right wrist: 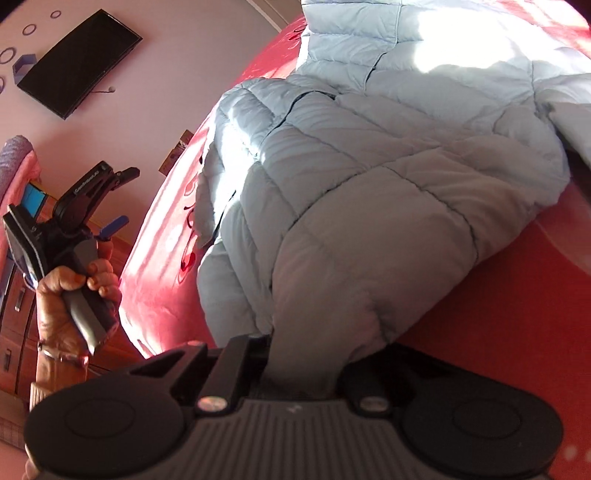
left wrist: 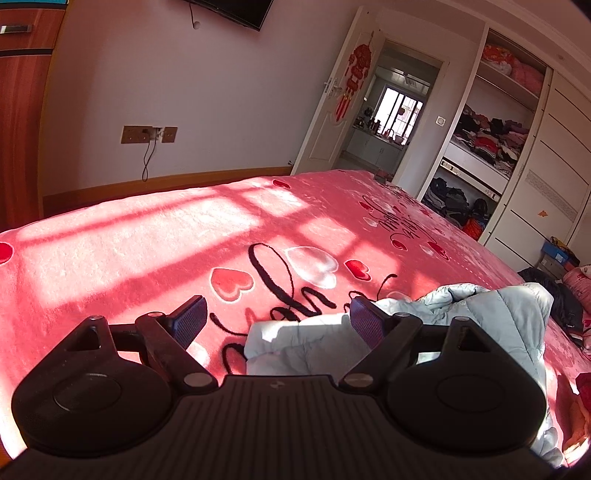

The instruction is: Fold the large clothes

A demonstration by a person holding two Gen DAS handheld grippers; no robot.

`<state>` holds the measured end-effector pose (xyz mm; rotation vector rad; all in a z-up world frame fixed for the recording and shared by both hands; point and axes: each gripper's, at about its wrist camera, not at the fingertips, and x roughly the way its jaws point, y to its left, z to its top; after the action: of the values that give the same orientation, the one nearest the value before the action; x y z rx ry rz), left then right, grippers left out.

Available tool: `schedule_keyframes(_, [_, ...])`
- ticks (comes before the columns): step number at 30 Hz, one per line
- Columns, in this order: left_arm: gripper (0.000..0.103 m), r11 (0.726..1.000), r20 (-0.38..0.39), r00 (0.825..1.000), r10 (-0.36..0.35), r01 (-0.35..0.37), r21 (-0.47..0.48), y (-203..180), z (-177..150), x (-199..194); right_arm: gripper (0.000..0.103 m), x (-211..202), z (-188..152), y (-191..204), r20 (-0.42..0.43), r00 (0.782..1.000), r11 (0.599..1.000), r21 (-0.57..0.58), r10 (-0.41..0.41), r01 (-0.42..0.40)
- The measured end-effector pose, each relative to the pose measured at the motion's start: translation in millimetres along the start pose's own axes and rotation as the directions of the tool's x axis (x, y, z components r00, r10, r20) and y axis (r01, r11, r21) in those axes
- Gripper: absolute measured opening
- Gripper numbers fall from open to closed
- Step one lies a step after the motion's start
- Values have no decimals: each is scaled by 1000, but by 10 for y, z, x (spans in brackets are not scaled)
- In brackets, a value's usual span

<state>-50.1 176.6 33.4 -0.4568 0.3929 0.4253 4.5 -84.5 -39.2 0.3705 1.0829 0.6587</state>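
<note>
A home bedroom. Pink heart-print blanket (left wrist: 147, 240) covering a wide bed, open wardrobe (left wrist: 491, 140) stacked with clothes, wall-mounted television (left wrist: 236, 11) above.

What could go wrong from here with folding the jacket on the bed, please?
1. The right gripper is shut on just one edge of the pale blue quilted puffer jacket; slick padded fabric could slip from the jaws.
2. The left gripper hangs open, holding nothing, so a one-sided pull may drag the jacket into a bunch.
3. Dragging could also rumple the pink fleece heart-print blanket.
</note>
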Motion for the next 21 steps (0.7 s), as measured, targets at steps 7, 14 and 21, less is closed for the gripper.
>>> schedule_keyframes(7, [103, 997, -21, 997, -68, 69, 45, -138, -52, 50, 3, -770, -520, -340, -127, 977, 984, -71, -170, 162])
schedule_keyframes(14, [103, 964, -61, 987, -149, 158, 212, -562, -191, 80, 3, -1255, -823, -911, -217, 922, 940, 48, -320, 337])
schedule_keyframes(21, [103, 925, -79, 981, -179, 196, 326, -944, -316, 162, 20, -1221, -850, -827, -244, 917, 947, -19, -316, 321])
